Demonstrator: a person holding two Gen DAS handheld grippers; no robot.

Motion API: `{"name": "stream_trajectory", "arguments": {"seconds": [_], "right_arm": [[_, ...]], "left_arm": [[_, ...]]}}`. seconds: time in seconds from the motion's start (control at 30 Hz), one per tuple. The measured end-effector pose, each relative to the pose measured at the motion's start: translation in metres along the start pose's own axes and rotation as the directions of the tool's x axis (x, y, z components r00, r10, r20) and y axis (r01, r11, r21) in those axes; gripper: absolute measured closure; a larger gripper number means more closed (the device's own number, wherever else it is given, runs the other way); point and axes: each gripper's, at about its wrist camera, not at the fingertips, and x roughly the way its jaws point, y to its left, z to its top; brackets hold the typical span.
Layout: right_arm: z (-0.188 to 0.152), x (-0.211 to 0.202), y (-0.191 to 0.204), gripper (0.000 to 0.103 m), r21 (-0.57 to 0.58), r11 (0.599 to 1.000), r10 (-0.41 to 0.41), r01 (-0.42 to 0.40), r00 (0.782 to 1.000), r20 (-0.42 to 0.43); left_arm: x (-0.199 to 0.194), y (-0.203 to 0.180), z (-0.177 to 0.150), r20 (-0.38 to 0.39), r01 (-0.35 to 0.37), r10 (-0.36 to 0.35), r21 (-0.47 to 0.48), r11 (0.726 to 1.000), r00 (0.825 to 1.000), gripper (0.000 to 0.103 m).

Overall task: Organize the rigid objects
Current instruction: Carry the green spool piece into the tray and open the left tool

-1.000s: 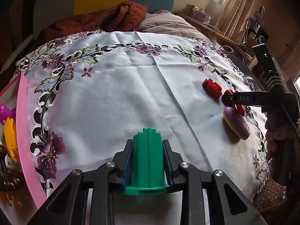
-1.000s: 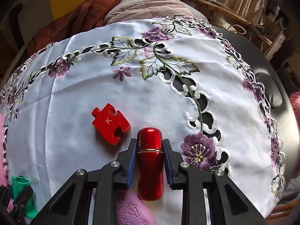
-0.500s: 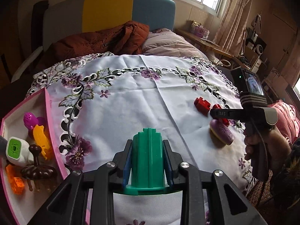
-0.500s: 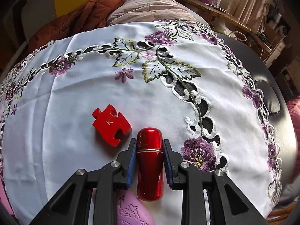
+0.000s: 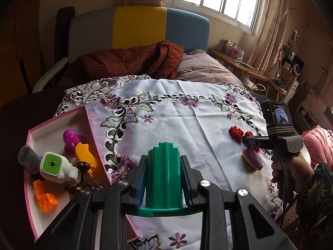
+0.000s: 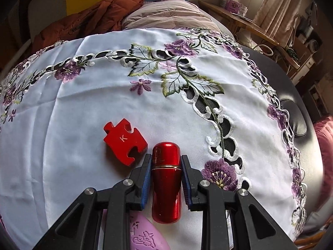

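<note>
My left gripper [image 5: 164,179] is shut on a green ridged plastic piece [image 5: 164,177] and holds it above the tablecloth, right of a pink box [image 5: 93,133]. My right gripper [image 6: 165,173] is shut on a red metal capsule [image 6: 165,179] that lies low over the cloth. A red puzzle block marked K [image 6: 124,140] lies just left of it. A purple embossed oval [image 6: 143,237] lies under the right gripper. In the left wrist view the right gripper [image 5: 244,140] sits at the right edge with the red block [image 5: 235,133] and the purple oval [image 5: 252,160].
The pink box holds a purple toy [image 5: 70,139], a yellow piece [image 5: 85,156], a white and green device [image 5: 55,167], a brown knob [image 5: 82,180] and orange cubes [image 5: 44,196]. A white embroidered cloth [image 5: 177,129] covers the table. A bed with a brown jacket [image 5: 124,62] lies behind.
My left gripper has risen and pulled back with the green piece, so the pink box has come into view at the left. My right gripper stays on the capsule.
</note>
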Motion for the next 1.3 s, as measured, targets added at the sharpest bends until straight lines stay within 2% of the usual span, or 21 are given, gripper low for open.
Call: {"name": "stream_trajectory", "arguments": {"seconds": [0.23,0.67,1.03,1.3], "right_arm": [[-0.001,-0.002,0.004,0.077,-0.026,0.999,-0.022,0.022,1.000,0.011],[0.000,-0.002,0.002,0.077,-0.012,1.000,-0.012,0.012,1.000,0.010],[0.001,-0.002,0.003,0.077,-0.015,1.000,-0.010,0.010,1.000,0.010],[0.000,-0.002,0.004,0.077,-0.021,1.000,-0.015,0.015,1.000,0.012]], "left_arm": [[-0.011,0.022,-0.007,0.005,-0.038,0.038,-0.030,0.999,0.999,0.074],[-0.030,0.074,-0.032,-0.011,-0.111,0.110,-0.111,0.988,0.994,0.074],[-0.045,0.150,-0.076,-0.071,-0.190,0.178,-0.258,0.947,0.982,0.074],[-0.027,0.168,-0.088,-0.129,-0.212,0.181,-0.302,0.929,0.975,0.074]]}}
